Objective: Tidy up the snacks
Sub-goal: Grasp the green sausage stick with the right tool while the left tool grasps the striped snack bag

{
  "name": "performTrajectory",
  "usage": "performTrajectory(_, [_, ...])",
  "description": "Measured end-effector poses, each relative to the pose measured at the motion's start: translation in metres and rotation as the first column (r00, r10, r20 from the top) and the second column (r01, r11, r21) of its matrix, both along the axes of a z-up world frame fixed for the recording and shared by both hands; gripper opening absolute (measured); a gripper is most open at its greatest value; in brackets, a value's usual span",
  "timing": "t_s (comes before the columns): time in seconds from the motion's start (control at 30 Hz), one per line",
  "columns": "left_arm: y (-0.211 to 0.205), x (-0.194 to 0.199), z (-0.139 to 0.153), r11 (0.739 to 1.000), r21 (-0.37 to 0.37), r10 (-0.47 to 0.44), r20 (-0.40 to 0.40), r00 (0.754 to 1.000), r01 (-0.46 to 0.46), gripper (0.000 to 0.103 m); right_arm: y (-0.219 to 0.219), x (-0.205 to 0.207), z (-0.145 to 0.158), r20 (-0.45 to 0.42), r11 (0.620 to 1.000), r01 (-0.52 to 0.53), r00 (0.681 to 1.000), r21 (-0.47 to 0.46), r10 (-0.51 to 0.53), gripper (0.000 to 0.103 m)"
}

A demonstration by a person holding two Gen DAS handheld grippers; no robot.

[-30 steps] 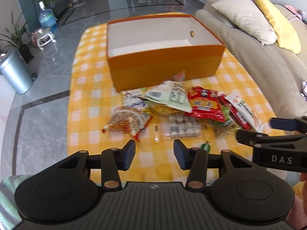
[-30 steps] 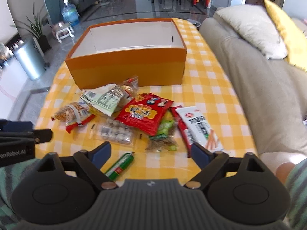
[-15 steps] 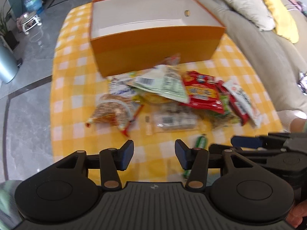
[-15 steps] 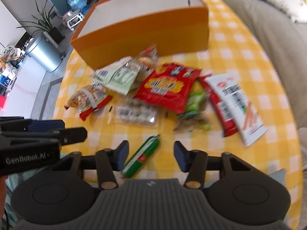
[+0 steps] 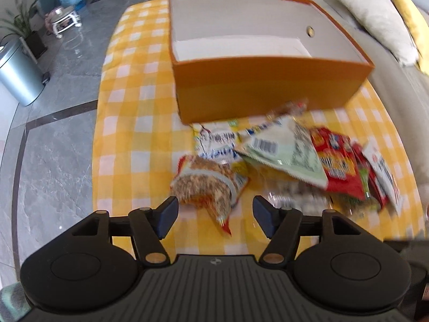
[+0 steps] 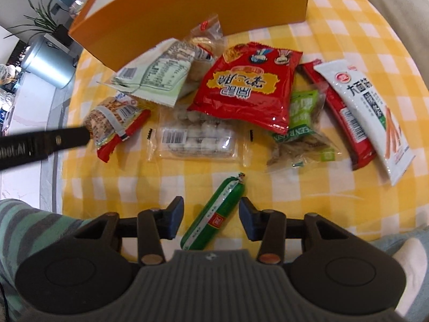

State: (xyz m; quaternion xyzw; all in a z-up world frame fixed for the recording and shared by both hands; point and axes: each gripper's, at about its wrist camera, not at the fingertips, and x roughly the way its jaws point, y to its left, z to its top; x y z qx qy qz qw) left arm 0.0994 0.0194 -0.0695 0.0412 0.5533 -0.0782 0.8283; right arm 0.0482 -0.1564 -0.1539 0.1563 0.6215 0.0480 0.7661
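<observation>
Right gripper [image 6: 211,218] points steeply down over the near edge of the surface [image 6: 335,196], its jaws closing with the green sausage stick [image 6: 214,216] lying slantwise between them — the pads stand just clear of it on both sides, no contact seen. Left gripper [image 5: 214,218] hangs over the left part of the snack pile, jaws opening; the red-tipped corner of the brown cereal packet [image 5: 207,187] lies between the fingertips, untouched.

Surface is covered with a yellow-and-white check cloth. Orange box [image 5: 268,88], white inside, stands at the far side with its near wall close behind the pile; what shows of its floor is bare.

Pile, left to right in the right wrist view: brown cereal packet, pale green packet [image 6: 155,83] resting on others, clear tray pack of small round pieces [image 6: 193,141] in front, red bag [image 6: 252,86] overlapping the tray pack, green raisin packet [image 6: 303,123], and a white stick-snack packet [image 6: 367,112] lying on a red one at the right end. Sausage stick lies apart from the pile, nearest the person — a striped sleeve [image 6: 29,228] shows at lower left.
</observation>
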Motion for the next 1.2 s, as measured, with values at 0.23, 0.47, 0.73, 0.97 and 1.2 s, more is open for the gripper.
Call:
performTrajectory(0.23, [-0.002,0.014,-0.019,0.998,0.042,0.045,-0.026,0.999,-0.044,0.075,0.007,0.009,-0.011,-0.044,0.999,0.007,0.999,-0.043,-0.009,0.026])
performTrajectory(0.47, [-0.007,0.017,-0.033,0.992,0.115,0.052,-0.048,0.998,-0.046,0.068,0.018,0.014,-0.006,-0.028,0.987,-0.066,0.998,-0.147,0.063,0.025])
performTrajectory(0.73, [-0.011,0.012,-0.030,0.995,0.099,0.019,-0.046,0.999,-0.014,0.038,0.013,0.017,-0.006,-0.020,0.989,-0.051,0.999,-0.138,0.049,0.025])
performTrajectory(0.97, [-0.021,-0.003,-0.022,0.997,0.033,-0.071,-0.119,0.990,0.075,0.034,0.004,0.011,-0.004,-0.022,0.990,-0.056,0.998,-0.127,0.053,0.022])
performTrajectory(1.2, [-0.038,-0.025,-0.020,0.983,0.007,-0.180,-0.201,0.963,0.185,0.035,-0.006,0.007,0.001,-0.013,0.987,-0.063,0.998,-0.145,0.062,0.021])
